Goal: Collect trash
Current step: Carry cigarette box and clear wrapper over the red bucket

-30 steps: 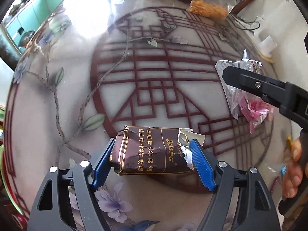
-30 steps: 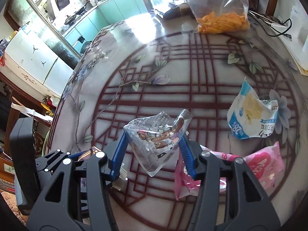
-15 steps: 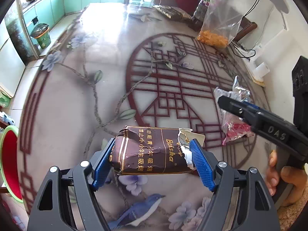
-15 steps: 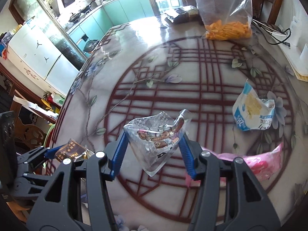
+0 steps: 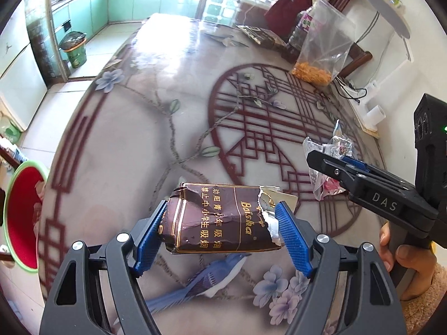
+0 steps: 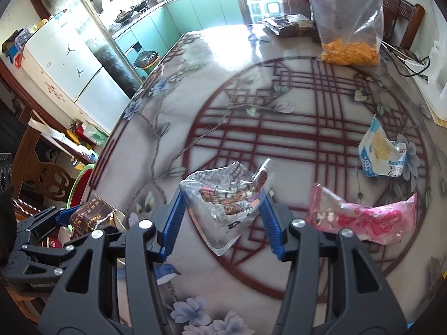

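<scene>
My left gripper (image 5: 222,233) is shut on a crumpled brown cigarette pack (image 5: 218,220) and holds it above the table's near edge. My right gripper (image 6: 222,219) is shut on a clear printed snack wrapper (image 6: 227,198), held above the table. The right gripper and its wrapper (image 5: 325,156) also show at the right of the left wrist view. The left gripper with the pack (image 6: 89,215) shows at the lower left of the right wrist view. A blue-white wrapper (image 6: 381,150) and a pink wrapper (image 6: 363,217) lie on the table. A red bin with a green rim (image 5: 21,217) stands on the floor at the left.
A clear bag of orange snacks (image 6: 349,28) and a dark packet (image 6: 287,26) stand at the table's far side. Cables (image 6: 408,58) and a white box lie at the far right. A fridge (image 6: 61,61), kitchen counters and a wooden chair (image 6: 42,173) are to the left.
Both grippers have pulled back and up from the table centre toward its near left edge, each still holding its item. The red bin has come into view at the left.
</scene>
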Tool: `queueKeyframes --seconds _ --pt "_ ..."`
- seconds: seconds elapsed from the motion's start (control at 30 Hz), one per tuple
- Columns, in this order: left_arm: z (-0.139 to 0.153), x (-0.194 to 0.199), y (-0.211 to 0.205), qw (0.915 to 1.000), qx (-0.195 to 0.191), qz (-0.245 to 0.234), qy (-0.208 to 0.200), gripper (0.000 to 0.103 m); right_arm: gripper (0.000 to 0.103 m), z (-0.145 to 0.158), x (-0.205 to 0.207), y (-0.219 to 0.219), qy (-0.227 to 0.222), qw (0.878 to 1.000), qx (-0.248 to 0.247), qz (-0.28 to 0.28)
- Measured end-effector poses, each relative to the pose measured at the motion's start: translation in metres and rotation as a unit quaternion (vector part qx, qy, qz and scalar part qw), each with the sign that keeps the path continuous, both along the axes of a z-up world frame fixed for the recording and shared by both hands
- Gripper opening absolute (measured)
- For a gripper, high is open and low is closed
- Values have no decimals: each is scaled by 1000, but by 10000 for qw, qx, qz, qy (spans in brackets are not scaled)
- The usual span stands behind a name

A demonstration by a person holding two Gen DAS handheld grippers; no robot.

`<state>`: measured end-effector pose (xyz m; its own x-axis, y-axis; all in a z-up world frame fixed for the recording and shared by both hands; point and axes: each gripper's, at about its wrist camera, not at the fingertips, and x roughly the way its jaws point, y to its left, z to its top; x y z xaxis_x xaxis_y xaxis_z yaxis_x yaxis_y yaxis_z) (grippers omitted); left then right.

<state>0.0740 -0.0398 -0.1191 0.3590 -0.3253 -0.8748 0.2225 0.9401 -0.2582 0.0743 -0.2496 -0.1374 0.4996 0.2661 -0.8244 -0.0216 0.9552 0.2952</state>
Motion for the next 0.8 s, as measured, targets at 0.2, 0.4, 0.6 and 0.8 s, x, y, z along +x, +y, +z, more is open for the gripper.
queueKeyframes --seconds 0.2,0.4,0.6,0.8 --pt "-3 -13 26 9998 -54 201 75 73 51 3 -8 18 -9 9999 -102 114" --pt "-5 -20 48 9994 -84 337 88 73 51 4 -14 33 23 9998 -179 120" --pt "-5 -22 73 9989 -238 405 27 73 51 11 -16 58 -28 9988 -439 206" --pt "-8 -20 105 9985 -359 400 42 73 51 22 -20 89 -118 9970 -731 239"
